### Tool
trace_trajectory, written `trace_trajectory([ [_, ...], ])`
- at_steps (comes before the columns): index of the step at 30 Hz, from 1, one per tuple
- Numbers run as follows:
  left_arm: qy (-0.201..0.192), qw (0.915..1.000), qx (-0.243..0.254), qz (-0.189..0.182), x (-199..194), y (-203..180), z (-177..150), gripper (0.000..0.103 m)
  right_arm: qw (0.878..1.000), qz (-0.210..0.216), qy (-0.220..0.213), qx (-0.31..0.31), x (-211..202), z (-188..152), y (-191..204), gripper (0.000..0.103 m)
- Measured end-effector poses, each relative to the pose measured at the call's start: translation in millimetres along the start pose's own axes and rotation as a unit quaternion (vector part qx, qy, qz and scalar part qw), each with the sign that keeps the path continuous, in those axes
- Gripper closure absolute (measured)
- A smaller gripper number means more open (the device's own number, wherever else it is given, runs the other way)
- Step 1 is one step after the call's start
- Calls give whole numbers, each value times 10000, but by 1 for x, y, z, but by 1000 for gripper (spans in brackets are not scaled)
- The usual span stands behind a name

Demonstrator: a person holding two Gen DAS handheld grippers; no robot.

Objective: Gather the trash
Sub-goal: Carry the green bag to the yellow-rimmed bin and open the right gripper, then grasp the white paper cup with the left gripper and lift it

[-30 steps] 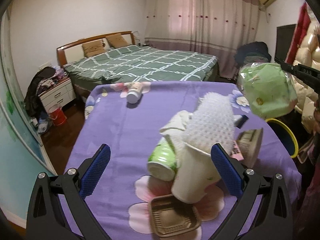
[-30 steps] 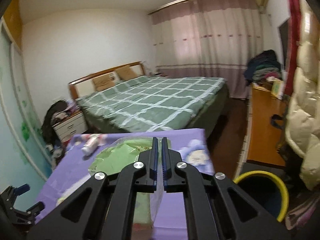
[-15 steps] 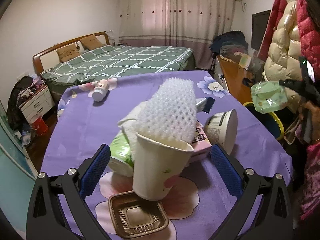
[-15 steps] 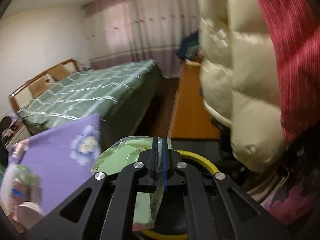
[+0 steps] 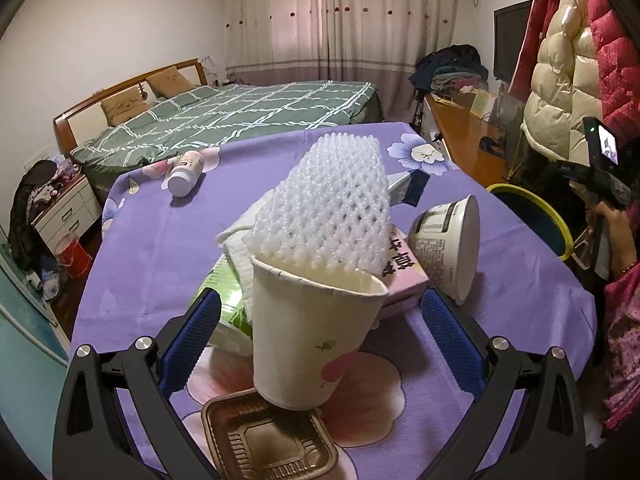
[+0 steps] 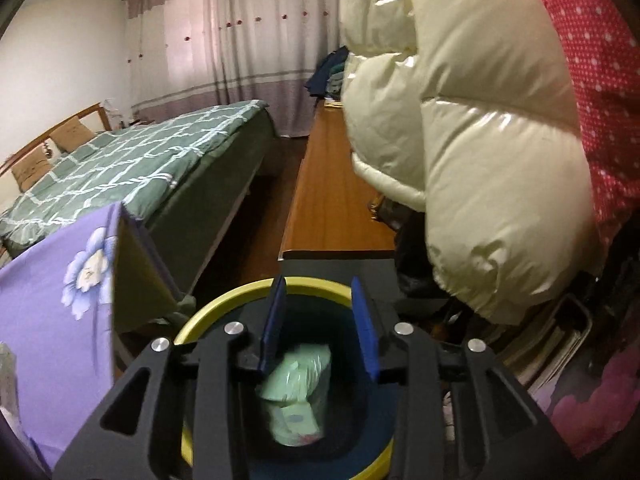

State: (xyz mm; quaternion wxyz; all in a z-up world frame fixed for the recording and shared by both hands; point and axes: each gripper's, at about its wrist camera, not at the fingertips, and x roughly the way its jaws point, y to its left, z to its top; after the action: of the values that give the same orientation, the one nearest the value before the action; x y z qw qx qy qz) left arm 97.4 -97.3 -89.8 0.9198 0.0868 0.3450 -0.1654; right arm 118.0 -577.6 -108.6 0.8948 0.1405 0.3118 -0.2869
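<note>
Above the yellow-rimmed trash bin, beside the purple-clothed table, we are holding the right gripper; its jaws are opening and gripping nothing, and the green plastic bag is lying blurred inside the bin below them. On the table, well apart from the bin, we are holding the left gripper with its fingers spread wide, flanking but not touching the paper cup carrying white foam netting. A brown plastic tray is lying just beneath the cup.
</note>
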Motion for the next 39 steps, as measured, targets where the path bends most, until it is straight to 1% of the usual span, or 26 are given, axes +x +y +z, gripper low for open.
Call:
trace_trajectory([
  [3,23,10000,55,-14,4,5,-1,4,9998,177,-42,-46,-12,-3,7,65],
  [6,39,9998,188,-70,8,8,-1,4,9993,343,-92,-95,-24,-6,16,64],
  [9,85,9993,277,-227,13,13,0,4,9987,493,-109,-113,-36,-7,22,62],
  [13,190,9980,346,-488,23,17,0,7,9975,702,-85,-83,-43,-9,30,60],
  [15,248,9968,393,-652,27,18,-1,13,9970,766,-83,-94,-49,-12,30,60],
  [17,291,9960,410,-741,31,18,-1,25,9962,865,-55,-68,-53,-13,30,60],
  [18,316,9956,414,-775,32,18,-1,28,9960,893,-49,-53,-54,-15,32,59],
  [20,342,9948,408,-871,32,18,-1,43,9956,936,-51,-28,-57,-16,33,59],
  [21,339,9946,391,-901,30,19,-1,44,9954,961,-57,-17,-58,-18,31,59],
  [23,323,9952,406,-830,26,20,-2,47,9949,1008,-56,-7,-61,-18,32,59],
  [28,195,9964,481,-671,4,14,-2,49,9931,1172,-107,5,-72,-18,34,59],
  [34,-76,9964,492,-694,-22,7,7,49,9917,1267,-233,-2,-88,-19,31,59],
  [39,-273,9923,721,-973,-45,-13,11,49,9910,1300,-329,33,-99,-20,25,57],
])
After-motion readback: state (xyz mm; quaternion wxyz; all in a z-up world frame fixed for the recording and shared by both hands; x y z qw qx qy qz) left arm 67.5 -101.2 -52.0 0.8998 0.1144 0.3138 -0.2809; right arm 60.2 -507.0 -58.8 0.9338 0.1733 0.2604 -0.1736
